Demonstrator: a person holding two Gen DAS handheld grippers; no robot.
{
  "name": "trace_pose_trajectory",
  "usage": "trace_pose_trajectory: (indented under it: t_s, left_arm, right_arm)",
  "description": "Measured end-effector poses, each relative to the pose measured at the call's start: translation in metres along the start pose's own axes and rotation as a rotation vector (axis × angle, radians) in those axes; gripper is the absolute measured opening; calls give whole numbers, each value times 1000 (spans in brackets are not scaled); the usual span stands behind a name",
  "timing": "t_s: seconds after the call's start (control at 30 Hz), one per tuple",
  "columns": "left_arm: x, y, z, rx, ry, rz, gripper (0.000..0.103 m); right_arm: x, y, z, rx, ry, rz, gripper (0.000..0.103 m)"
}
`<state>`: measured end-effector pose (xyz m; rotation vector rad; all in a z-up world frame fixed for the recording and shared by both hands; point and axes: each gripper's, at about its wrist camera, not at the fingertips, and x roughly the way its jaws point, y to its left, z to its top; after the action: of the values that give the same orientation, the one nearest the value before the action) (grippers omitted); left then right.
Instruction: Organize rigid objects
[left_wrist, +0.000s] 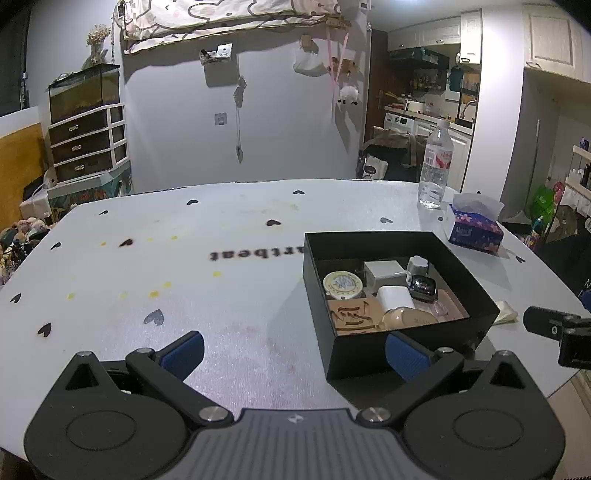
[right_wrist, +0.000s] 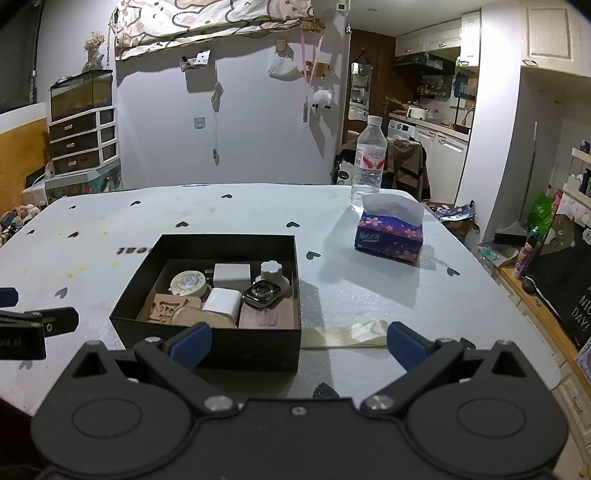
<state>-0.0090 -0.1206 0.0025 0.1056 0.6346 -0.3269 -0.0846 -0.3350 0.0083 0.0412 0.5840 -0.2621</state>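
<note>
"Natural" on tissue box (right_wrist: 389, 238); "artbeat" on table cover (left_wrist: 236, 254)

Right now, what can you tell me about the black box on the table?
The black box is a square, open-topped container with thin matte walls, probably cardboard. It sits flat and upright on the table, with no lid in view. Inside lie small items packed close together: a round tin, two white blocks, a smartwatch, a grey knob-like cap and tan pieces. Neither gripper touches it; a strip of pale tape lies beside its right side.

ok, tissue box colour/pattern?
Tissue box: dark blue-purple with pink blossoms, white tissue sticking out. Clearest in right wrist view.
</note>
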Motion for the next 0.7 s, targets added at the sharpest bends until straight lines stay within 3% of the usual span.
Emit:
trace_pose_trajectory:
  t_s: [0.7]
  left_arm:
    - [-1,1,-1,-4,-1,7,103]
  right_arm:
    - [0,1,0,-4,1,-4,102]
